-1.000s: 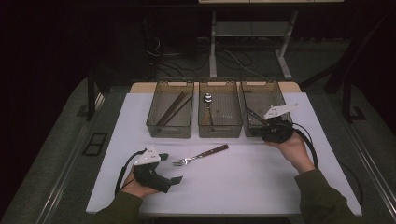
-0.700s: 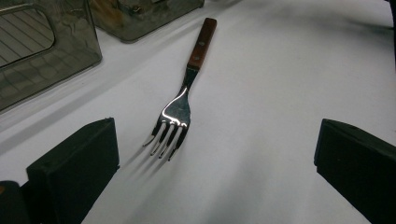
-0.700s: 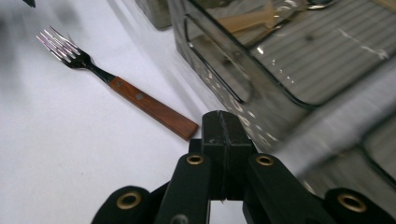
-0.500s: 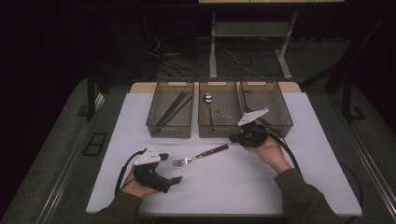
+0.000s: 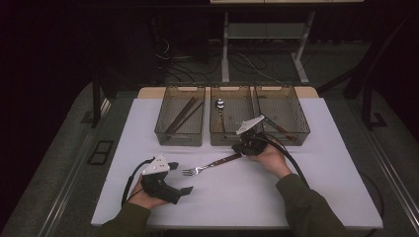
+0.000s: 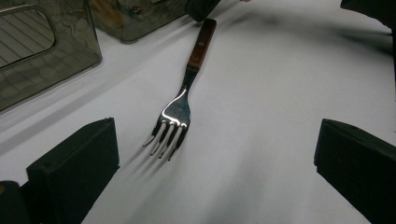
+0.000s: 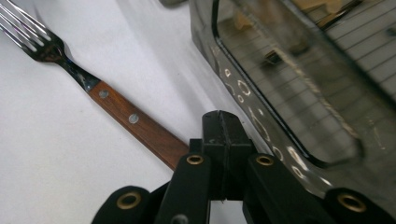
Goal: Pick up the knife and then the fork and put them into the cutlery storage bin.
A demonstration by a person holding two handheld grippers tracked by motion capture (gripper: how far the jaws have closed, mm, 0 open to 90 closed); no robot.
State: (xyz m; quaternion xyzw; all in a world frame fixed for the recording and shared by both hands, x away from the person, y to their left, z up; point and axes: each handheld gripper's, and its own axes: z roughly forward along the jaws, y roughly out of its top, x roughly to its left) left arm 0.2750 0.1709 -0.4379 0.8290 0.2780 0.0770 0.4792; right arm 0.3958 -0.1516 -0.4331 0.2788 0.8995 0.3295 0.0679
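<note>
A second ago my right gripper (image 5: 240,149) was up over the right bin (image 5: 302,129), in the upper right of the counter (image 5: 321,177). It has since swung down and left across the frame. Now it sits just in front of the middle bin (image 5: 223,139), at the end of the fork's handle. The fork (image 5: 212,164) itself has not shifted: it lies flat on the white counter near the middle of the high view, tines toward the lower left, wooden handle toward the upper right.

In the right gripper view my right gripper (image 7: 219,135) has its jaws pressed together with no gap. The fork (image 7: 130,119) runs in from the upper left, and its riveted handle ends against the left side of those jaws. As far as I can see, the handle is beside the jaws and not between them, so I am not holding it.

My left gripper (image 5: 180,177) rests at the lower left where it was, spread wide. In the left gripper view the fork (image 6: 180,109) lies with its tines pointing back at me, in line with the wide gap of the left gripper (image 6: 215,154) but ahead of the jaw tips.

I judge that whatever was going into the right bin is finished and the fork is next. With the right gripper closed beside the handle, I would need to spread it before it could grasp the fork.
</note>
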